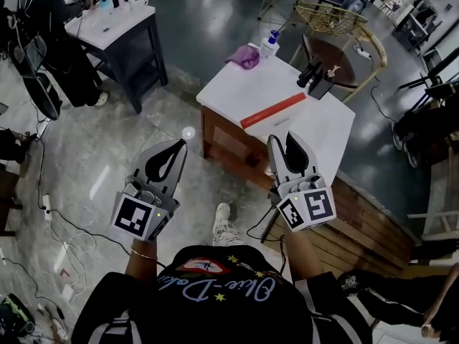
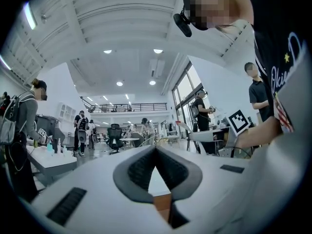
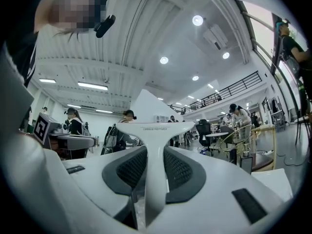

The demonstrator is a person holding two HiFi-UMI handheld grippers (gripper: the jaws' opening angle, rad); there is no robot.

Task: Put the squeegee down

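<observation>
My right gripper (image 3: 155, 152) pinches the squeegee (image 3: 155, 128) by its stem, with the blade crosswise just ahead. The surface (image 1: 229, 84) lies ahead and below. My left gripper (image 2: 156, 149) is pressed together and empty.

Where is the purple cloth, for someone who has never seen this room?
Find the white table with the wooden base in front of the person. At its far corner, beside the blue-capped bottle, lies the cloth: the only soft, crumpled, purple thing on the tabletop.
</observation>
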